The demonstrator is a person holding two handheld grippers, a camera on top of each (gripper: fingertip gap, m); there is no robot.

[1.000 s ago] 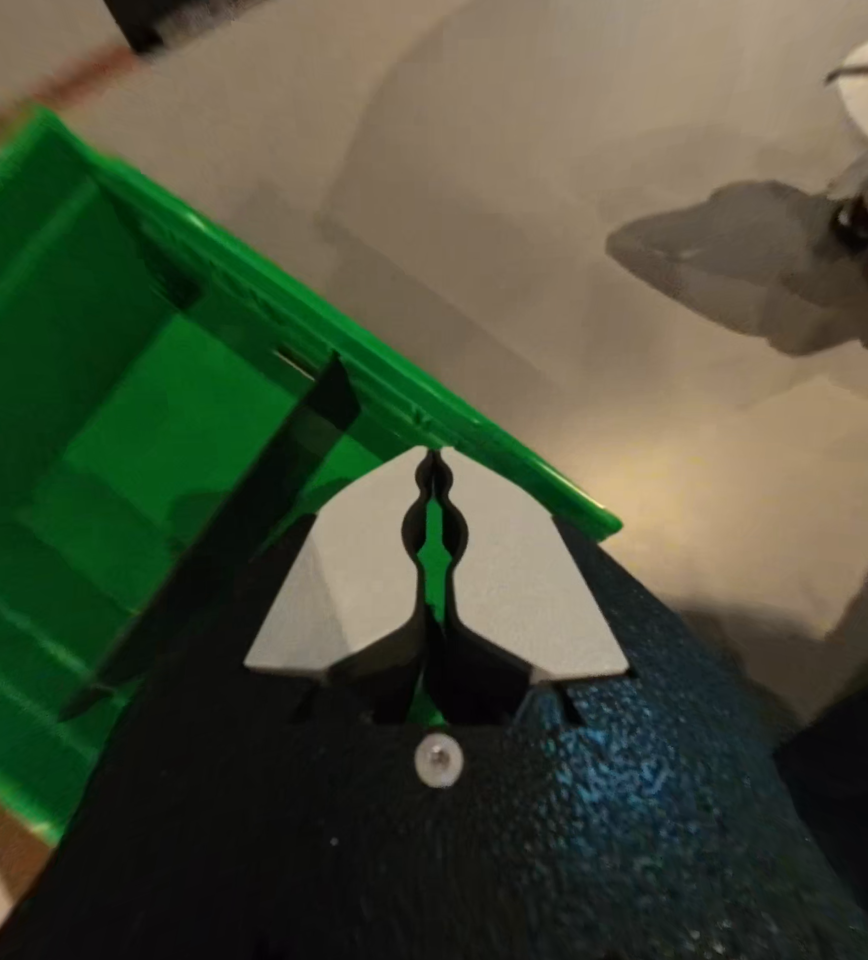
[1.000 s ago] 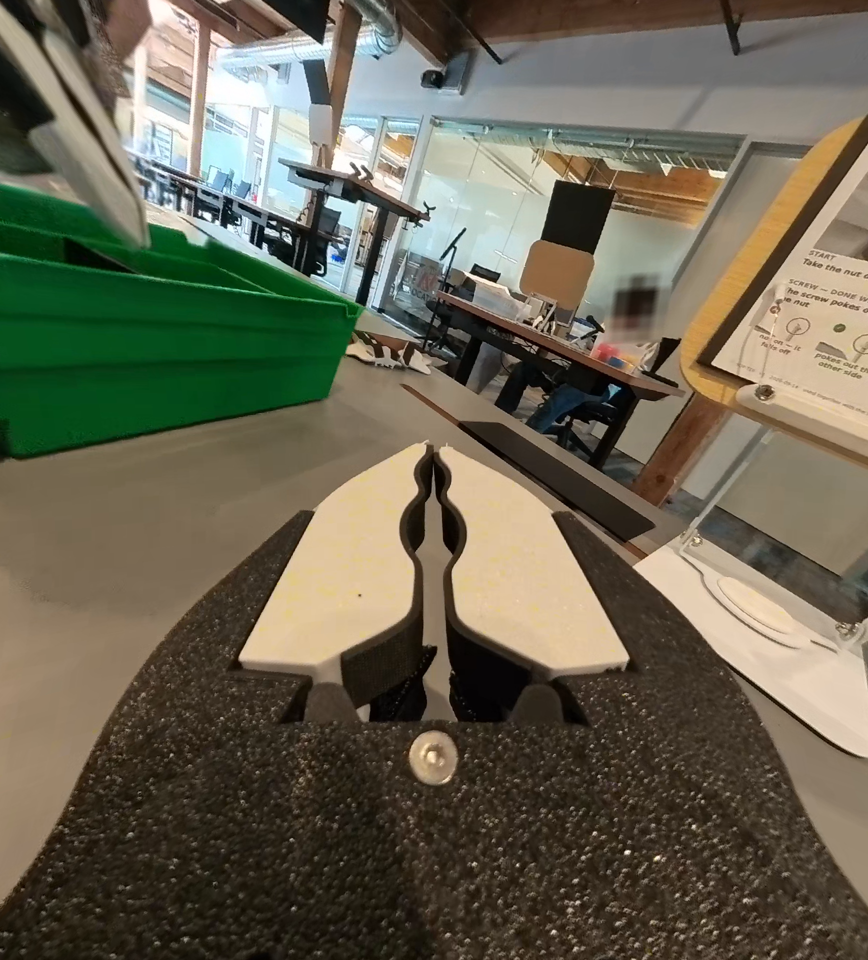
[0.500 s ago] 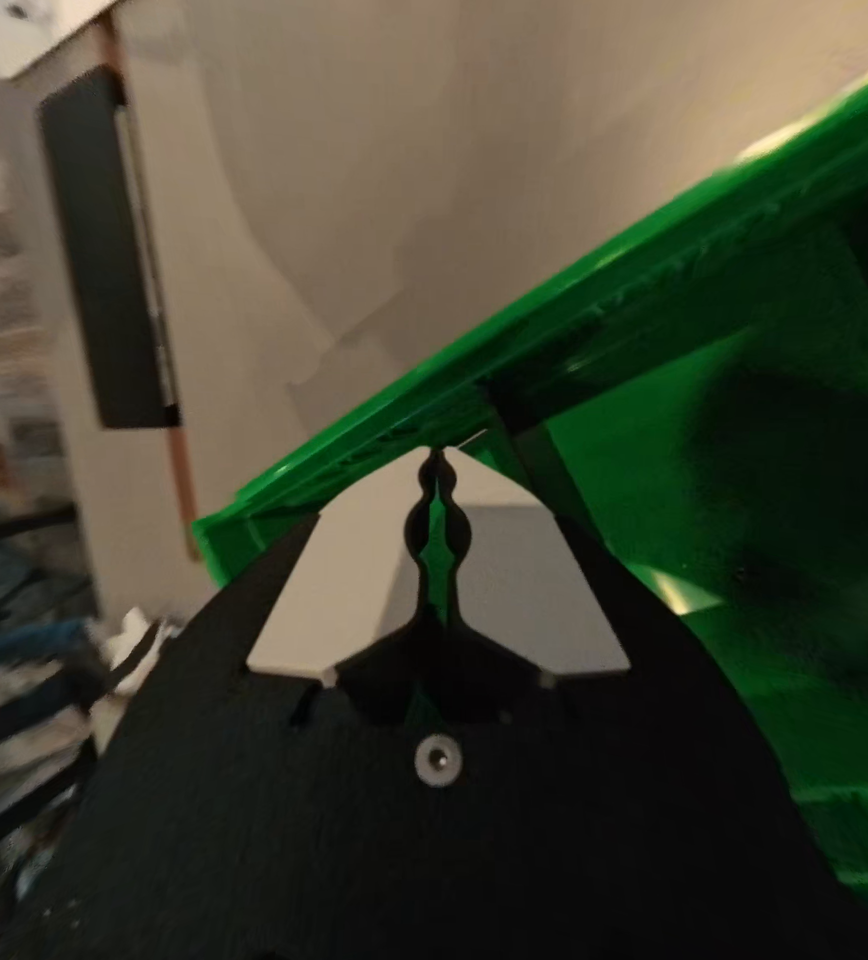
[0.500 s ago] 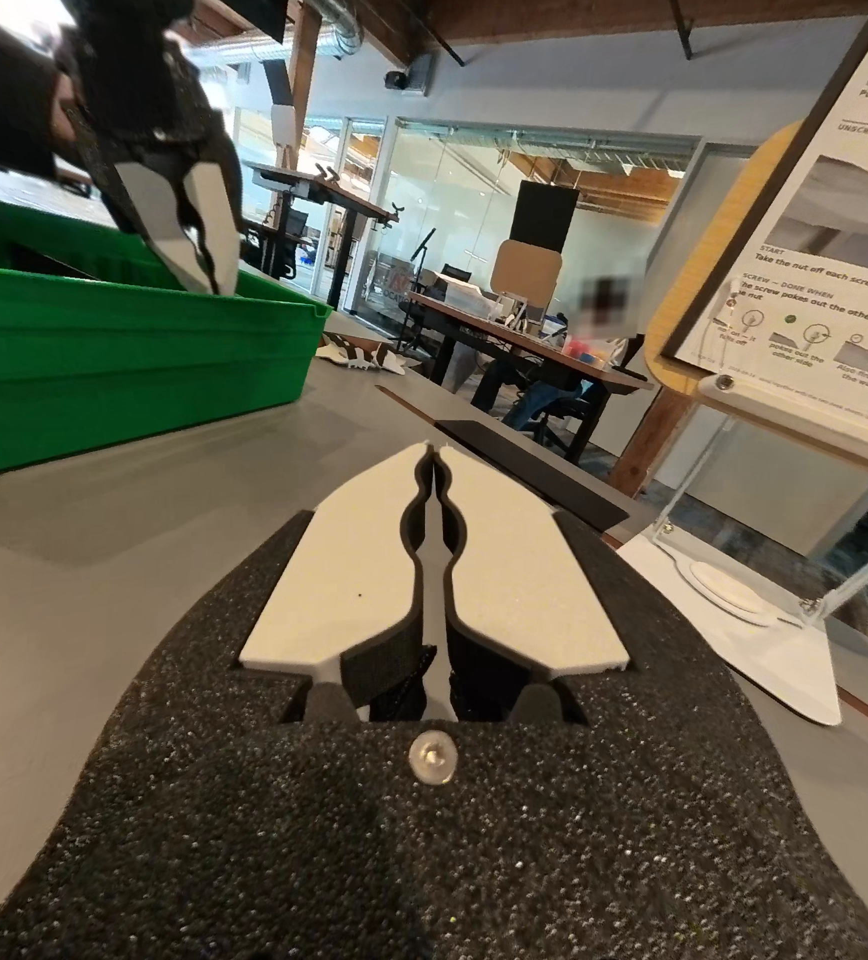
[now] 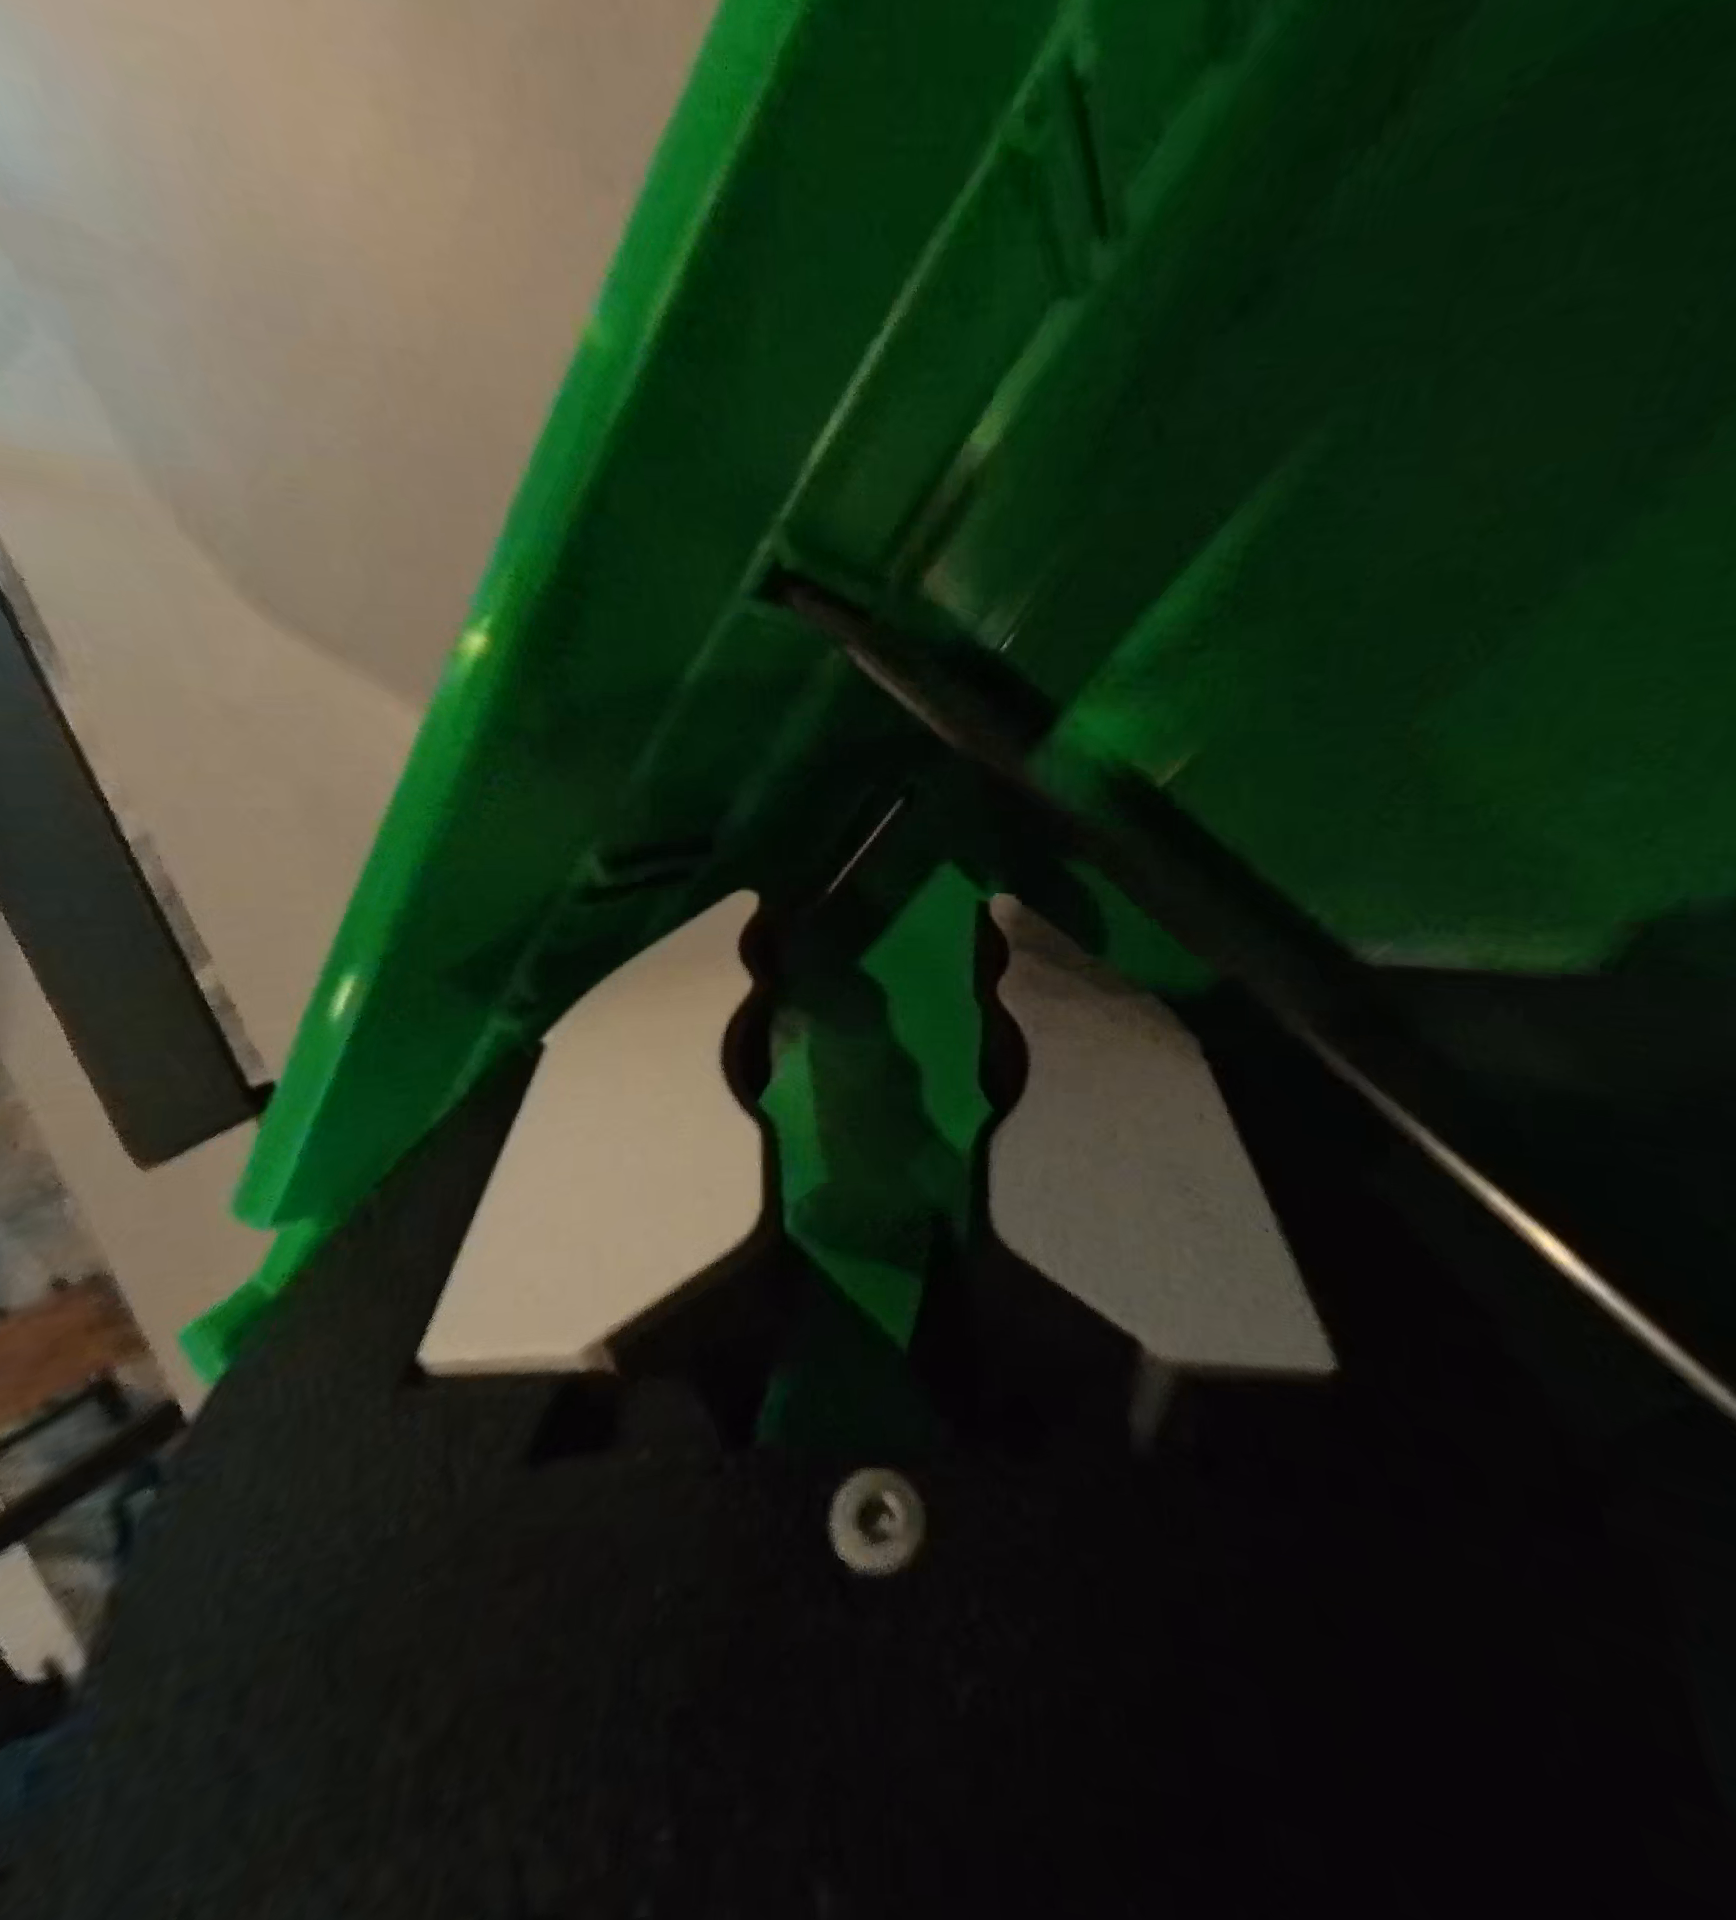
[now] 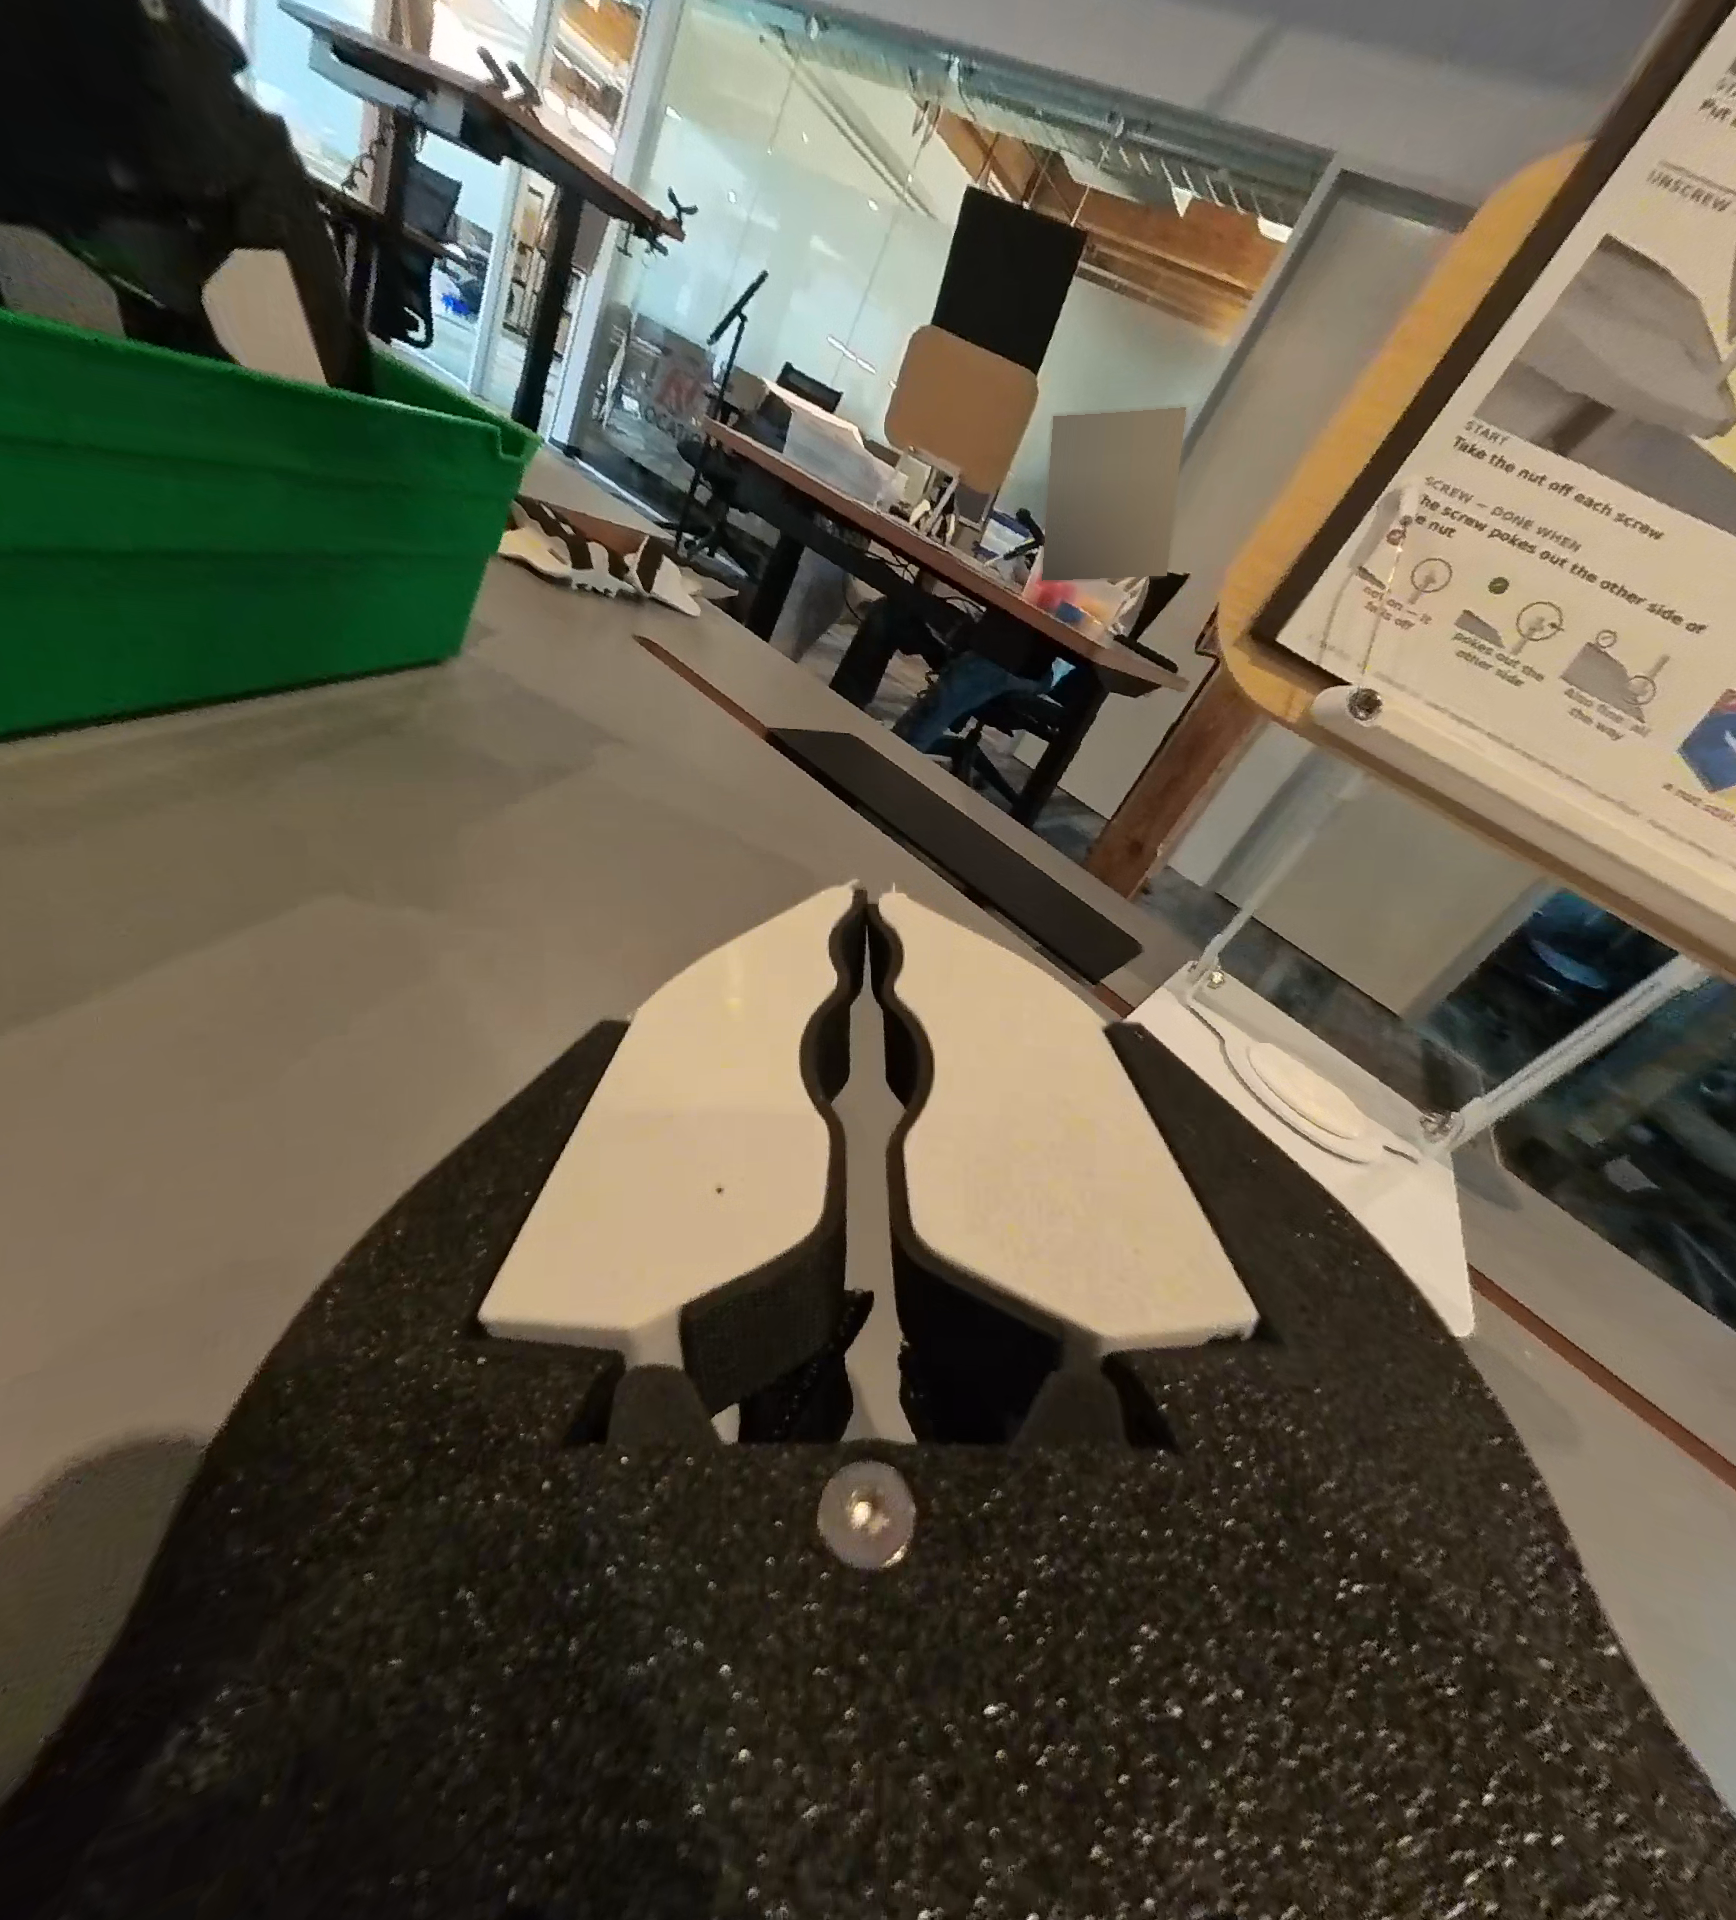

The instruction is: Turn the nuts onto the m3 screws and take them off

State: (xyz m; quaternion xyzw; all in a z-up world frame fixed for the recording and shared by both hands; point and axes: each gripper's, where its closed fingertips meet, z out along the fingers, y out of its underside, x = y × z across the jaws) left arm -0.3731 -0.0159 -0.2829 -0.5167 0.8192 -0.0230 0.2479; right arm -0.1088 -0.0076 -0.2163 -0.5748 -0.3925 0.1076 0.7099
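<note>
Left wrist view shows the left gripper (image 5: 869, 914) parted over the green bin (image 5: 1363, 416) at upper right, risking snagging its black divider (image 5: 989, 707); the right gripper (image 6: 872, 896) rests closed, empty.

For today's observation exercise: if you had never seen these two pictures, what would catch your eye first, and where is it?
The bright green bin fills the left wrist view, with the left gripper open over its inside. In the right wrist view, the right gripper lies shut above the grey table, an instruction board at right.
</note>
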